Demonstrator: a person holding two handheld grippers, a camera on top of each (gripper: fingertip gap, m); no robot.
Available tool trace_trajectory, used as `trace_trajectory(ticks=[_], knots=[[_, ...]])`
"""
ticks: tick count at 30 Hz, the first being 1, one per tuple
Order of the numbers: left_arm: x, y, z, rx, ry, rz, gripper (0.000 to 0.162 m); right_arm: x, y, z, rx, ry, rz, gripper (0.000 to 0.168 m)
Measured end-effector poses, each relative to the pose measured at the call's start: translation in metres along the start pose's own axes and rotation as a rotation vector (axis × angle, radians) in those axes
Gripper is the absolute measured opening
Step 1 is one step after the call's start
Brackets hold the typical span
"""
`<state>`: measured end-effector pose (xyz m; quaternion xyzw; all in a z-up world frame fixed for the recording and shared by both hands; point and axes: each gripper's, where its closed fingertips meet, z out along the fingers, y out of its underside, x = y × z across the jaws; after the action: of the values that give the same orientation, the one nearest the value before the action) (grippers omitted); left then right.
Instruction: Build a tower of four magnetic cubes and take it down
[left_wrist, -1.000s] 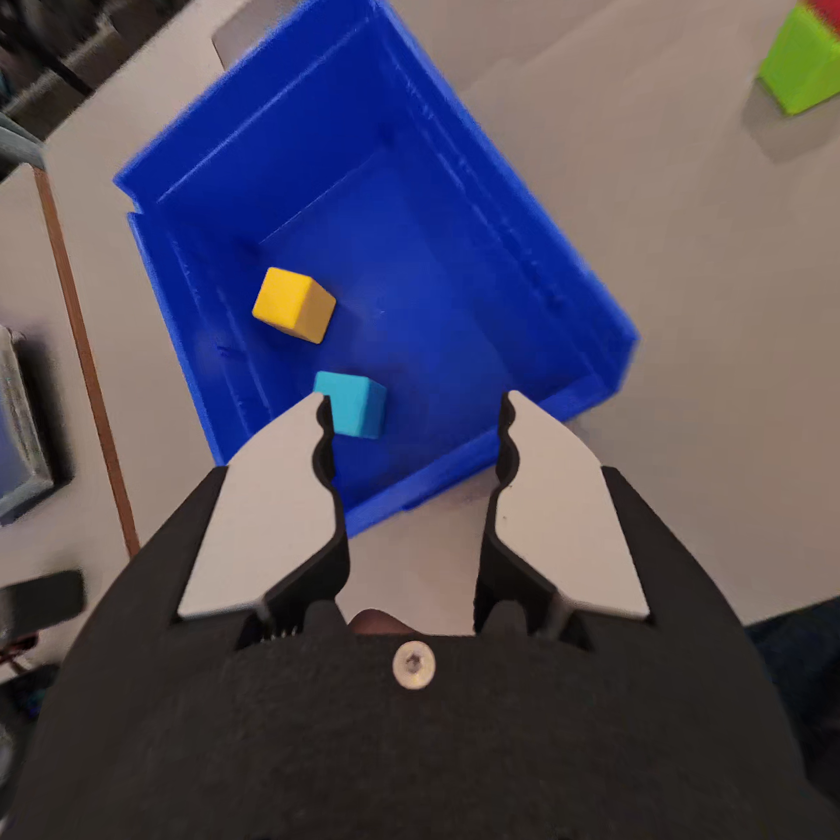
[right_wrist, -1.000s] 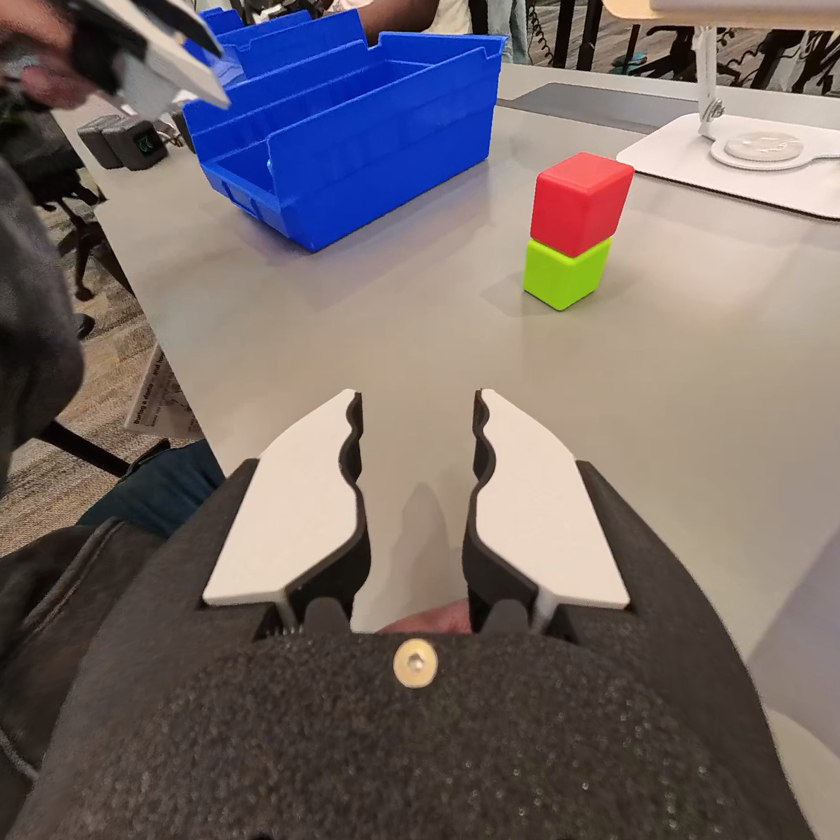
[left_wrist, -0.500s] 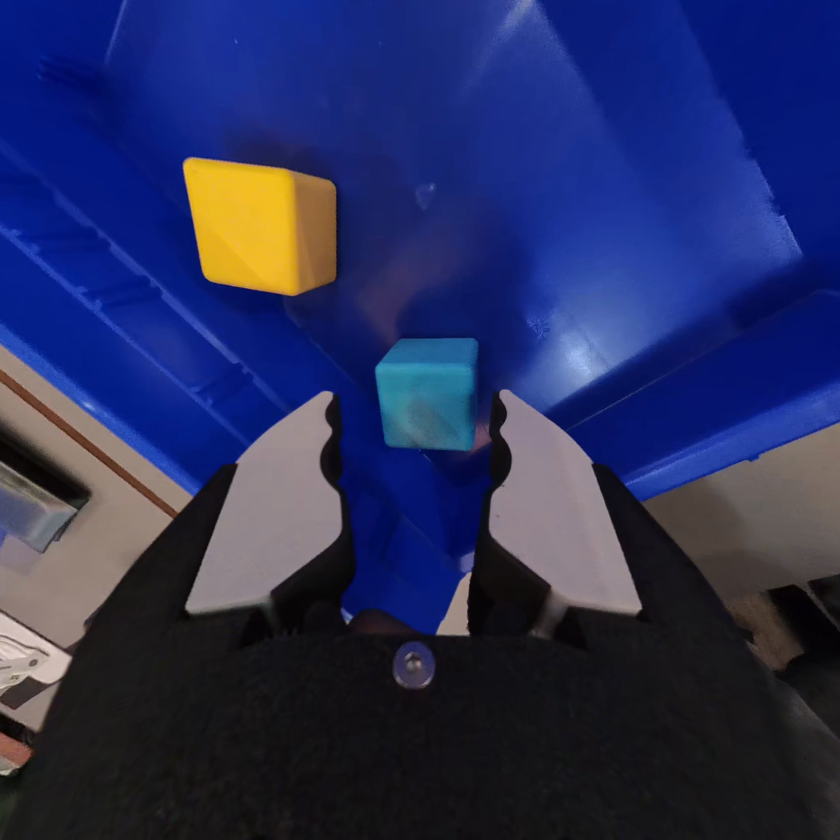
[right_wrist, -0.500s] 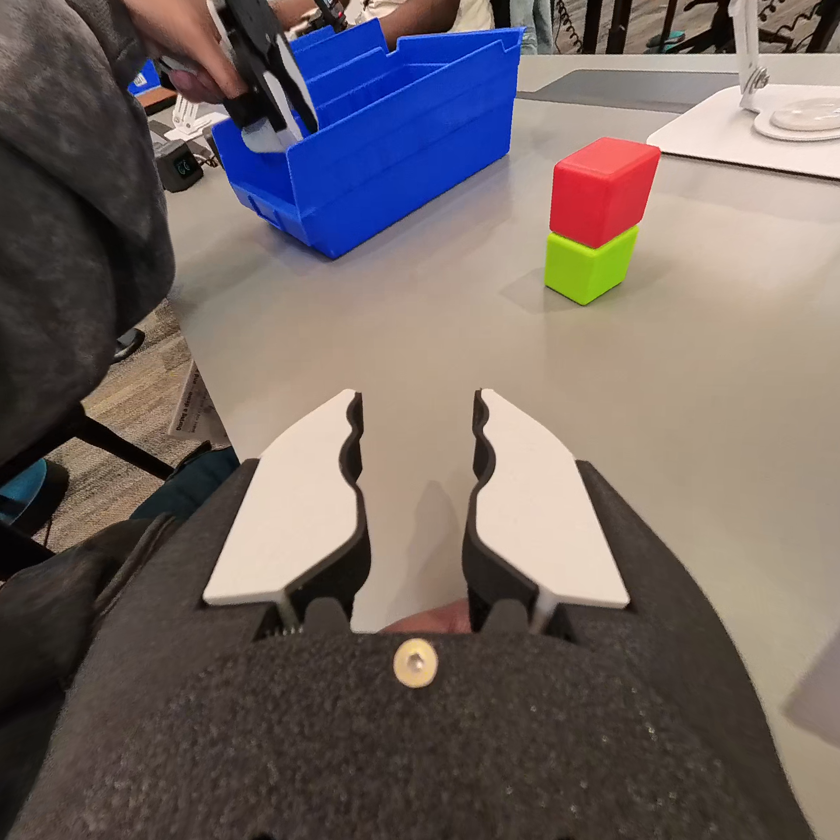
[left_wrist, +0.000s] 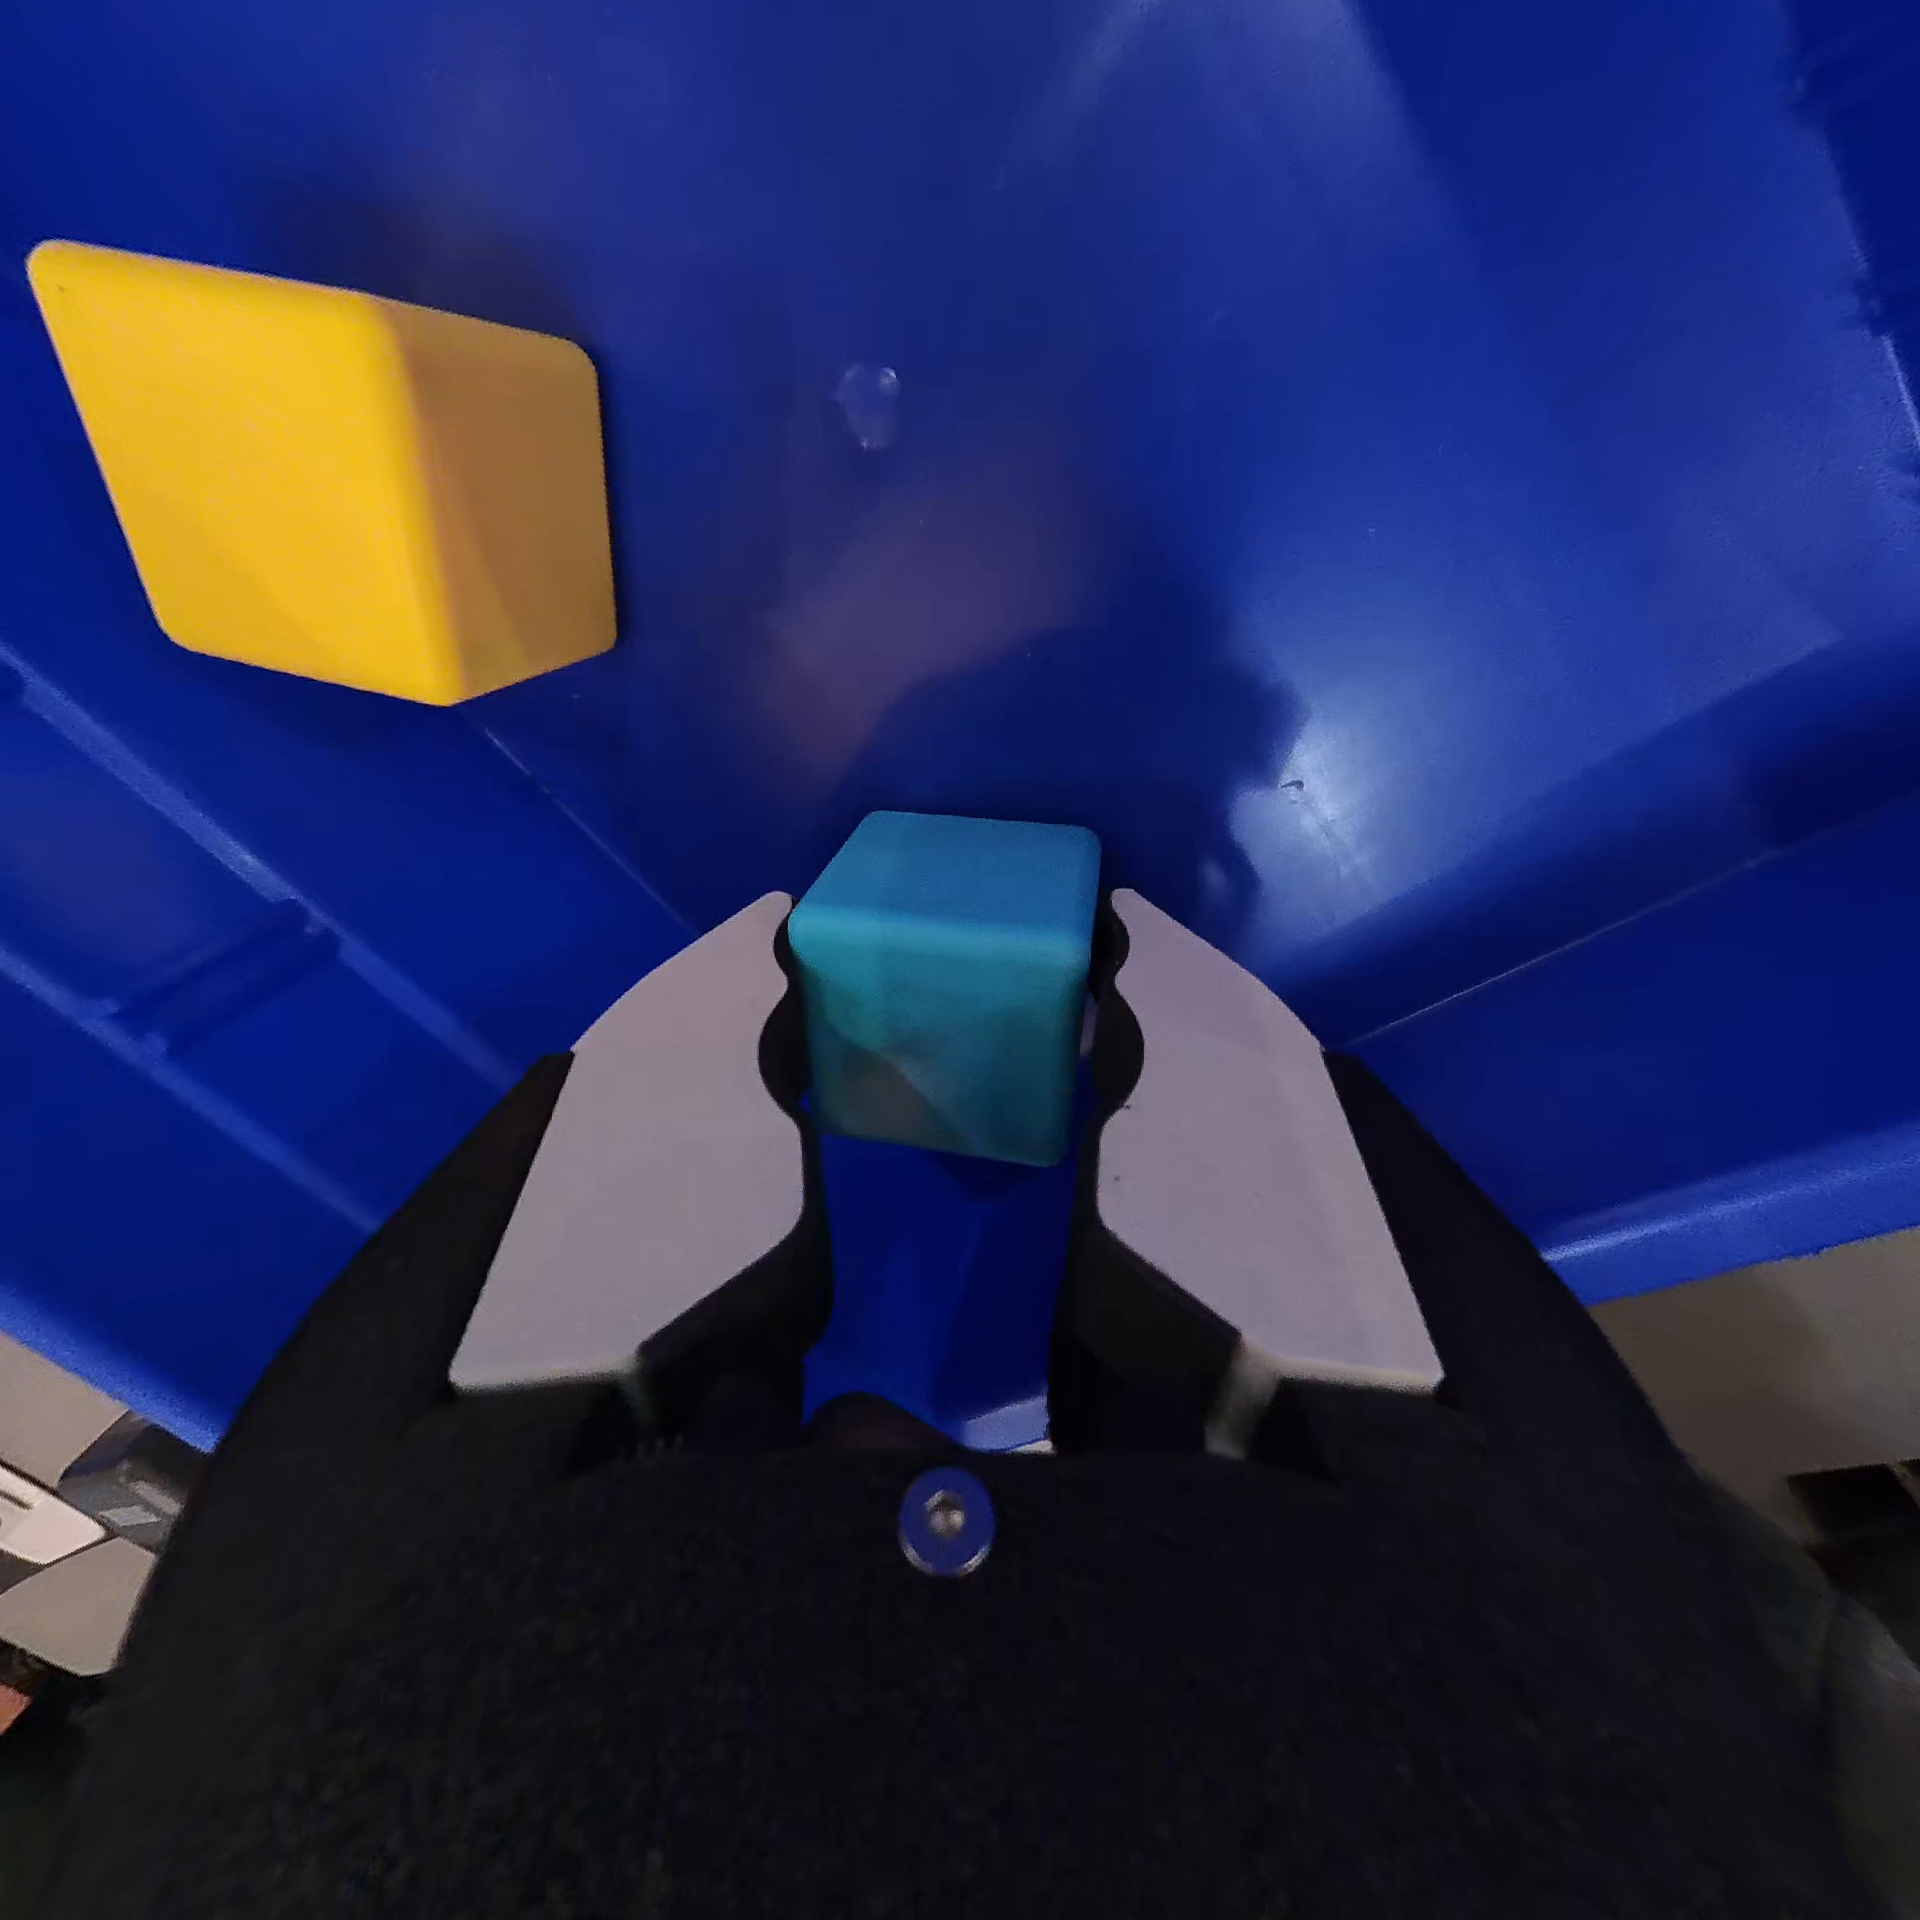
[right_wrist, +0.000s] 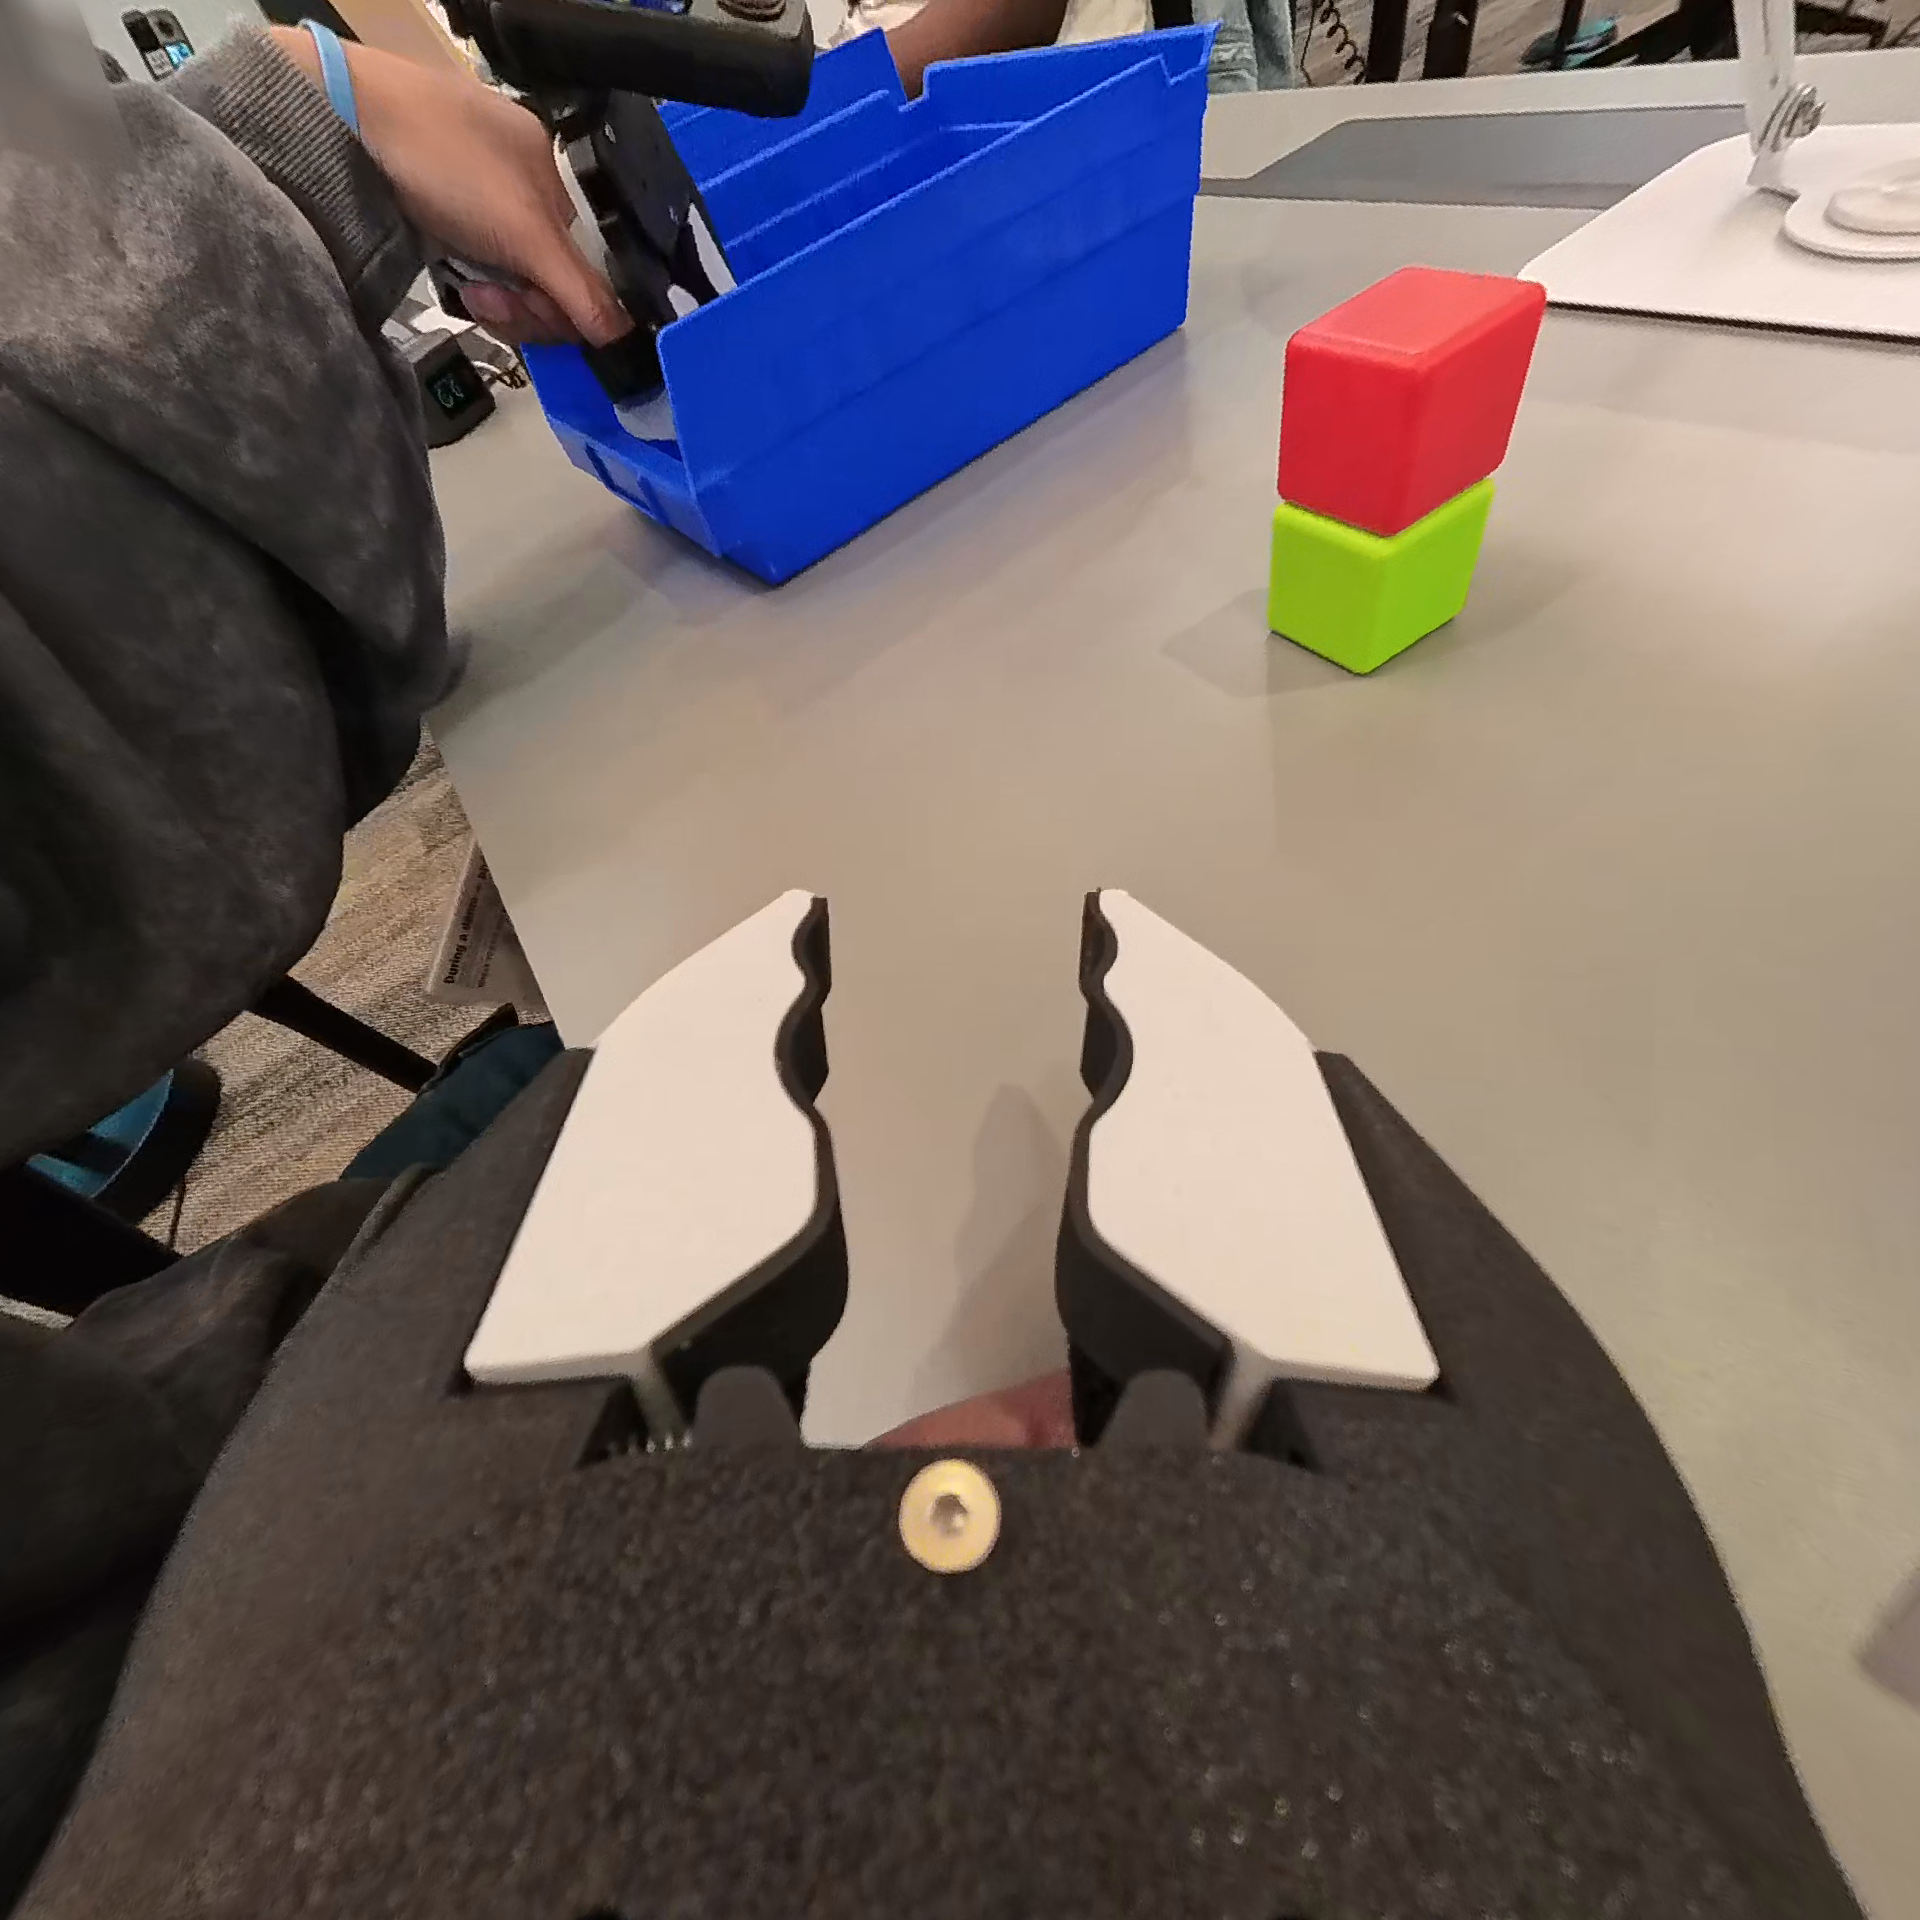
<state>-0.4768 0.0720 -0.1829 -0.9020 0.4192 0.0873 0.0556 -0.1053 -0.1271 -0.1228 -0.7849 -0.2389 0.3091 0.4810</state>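
Teal cube (left_wrist: 940, 992), matte with rounded edges, sits between the left gripper (left_wrist: 943, 925) fingertips inside the glossy blue plastic bin (left_wrist: 1351, 416).
Its jaws touch both cube sides; the yellow cube (left_wrist: 322, 468) lies apart. The right gripper (right_wrist: 954, 914) hovers parted and empty over the grey table (right_wrist: 1039, 727), red cube (right_wrist: 1403, 395) stacked on green cube (right_wrist: 1371, 582).

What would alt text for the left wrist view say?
The left gripper reaches into a blue bin, its two fingers closed against the sides of a teal cube. A yellow cube lies farther back on the bin floor.
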Motion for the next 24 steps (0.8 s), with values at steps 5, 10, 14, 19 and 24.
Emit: trace_trajectory(ticks=[5,10,14,19,24], knots=[[-0.001,-0.007,-0.009,0.048,-0.037,0.04,0.051,-0.002,-0.002,-0.001,0.003,-0.002,-0.003,0.046],[-0.004,-0.017,-0.06,0.174,-0.112,0.064,0.051,-0.002,-0.004,-0.002,0.01,0.009,-0.011,0.046],[0.012,-0.045,-0.131,0.403,-0.155,0.133,0.051,0.001,-0.006,-0.005,0.015,0.022,-0.013,0.046],[0.076,-0.107,-0.211,0.768,-0.073,0.295,0.051,0.001,-0.01,-0.008,0.016,0.044,-0.041,0.046],[0.134,-0.166,-0.208,0.726,0.026,0.486,0.051,-0.004,-0.009,-0.007,0.002,0.057,-0.077,0.046]])
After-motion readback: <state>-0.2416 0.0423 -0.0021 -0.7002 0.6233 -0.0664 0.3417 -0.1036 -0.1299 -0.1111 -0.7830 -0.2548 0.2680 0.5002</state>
